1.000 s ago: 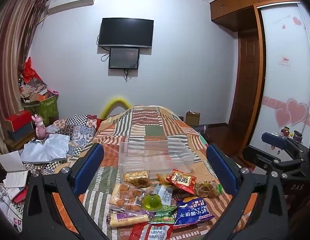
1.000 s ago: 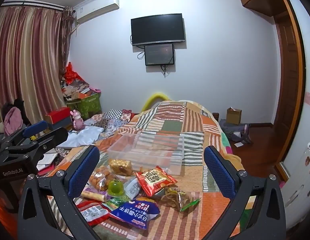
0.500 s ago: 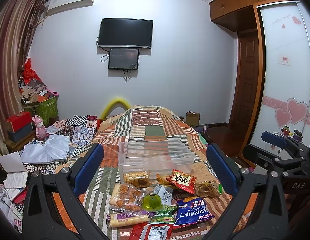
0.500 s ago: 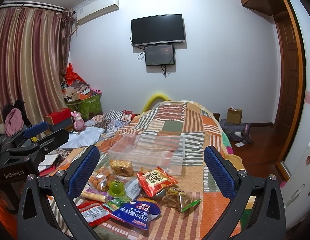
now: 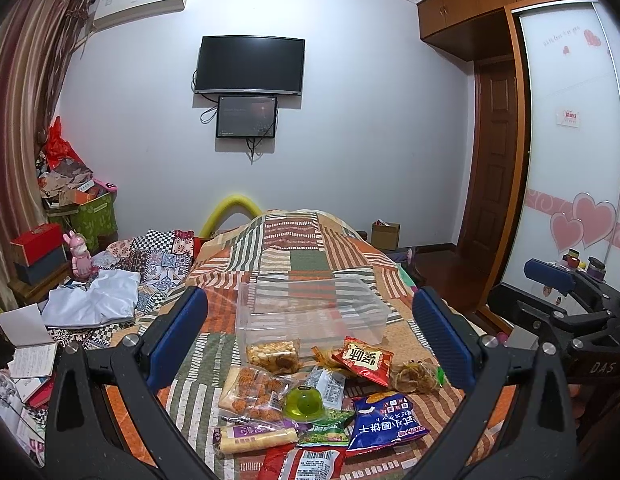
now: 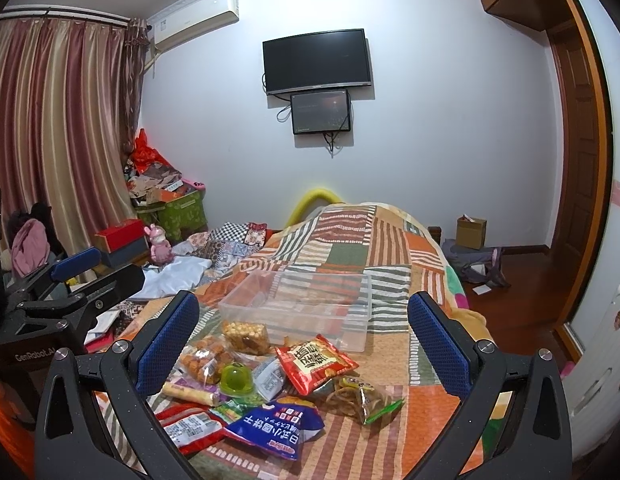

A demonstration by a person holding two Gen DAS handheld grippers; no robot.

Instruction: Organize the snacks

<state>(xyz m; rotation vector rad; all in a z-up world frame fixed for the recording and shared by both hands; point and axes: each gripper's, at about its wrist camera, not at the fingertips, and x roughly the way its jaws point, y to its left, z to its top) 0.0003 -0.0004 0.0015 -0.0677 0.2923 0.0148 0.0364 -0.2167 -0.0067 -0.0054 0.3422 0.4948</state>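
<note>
Nothing has shifted since the earlier frames; both tongs still hover. My left tongs (image 5: 310, 336) and right tongs (image 6: 301, 332) are spread wide, holding and touching nothing. Nearest, the snacks (image 5: 310, 396) lie heaped on the quilt (image 5: 310, 264). Beyond them, the clear bin (image 5: 310, 312) stands empty, so sorting appears not yet begun.
</note>
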